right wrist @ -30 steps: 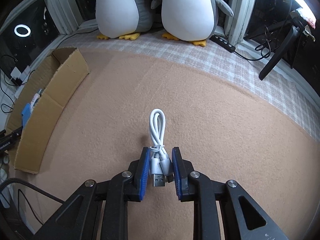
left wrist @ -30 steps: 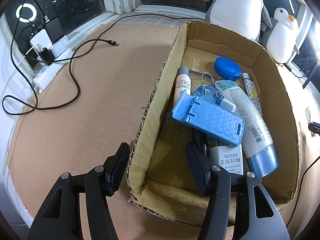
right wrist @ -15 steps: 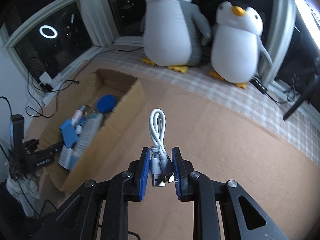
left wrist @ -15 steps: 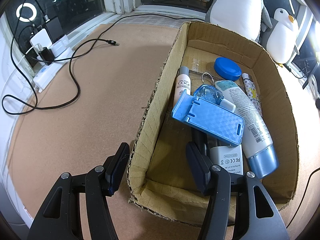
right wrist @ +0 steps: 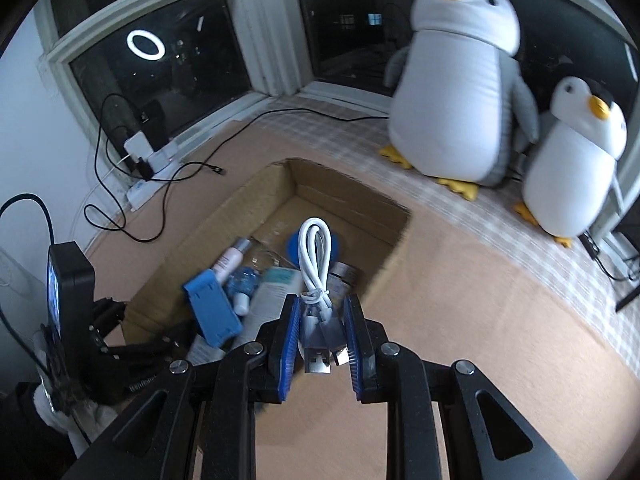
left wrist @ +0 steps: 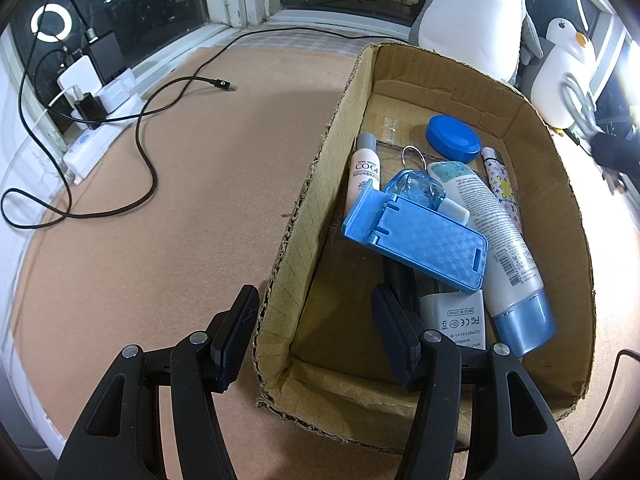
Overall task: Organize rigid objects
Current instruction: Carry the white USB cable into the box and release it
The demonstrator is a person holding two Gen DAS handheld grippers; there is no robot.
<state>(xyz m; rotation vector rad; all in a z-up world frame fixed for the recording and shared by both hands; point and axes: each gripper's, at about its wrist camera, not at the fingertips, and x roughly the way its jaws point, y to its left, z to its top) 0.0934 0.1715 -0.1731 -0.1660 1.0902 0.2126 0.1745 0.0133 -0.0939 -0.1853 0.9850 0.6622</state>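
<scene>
My right gripper (right wrist: 320, 336) is shut on a coiled white USB cable (right wrist: 316, 256) and holds it in the air over the near side of the cardboard box (right wrist: 352, 196). The cable also shows at the far right of the left wrist view (left wrist: 578, 106). My left gripper (left wrist: 316, 332) is open and straddles the near left wall of the box (left wrist: 304, 216), one finger inside, one outside. In the box lie a blue phone stand (left wrist: 416, 236), a white tube with a blue cap (left wrist: 500, 248), a COGI bottle (left wrist: 366, 168), a blue round lid (left wrist: 452, 138) and a white charger (left wrist: 456, 320).
Two plush penguins (right wrist: 460, 84) stand by the window behind the box. A black cable (left wrist: 148, 120) loops over the tan carpet to a power strip with chargers (left wrist: 92, 96) at the left wall. A black stand (right wrist: 628, 296) is at the far right.
My right gripper has lifted the white cable off the carpet and carried it left, to above the box. My left gripper and the box have not moved.
</scene>
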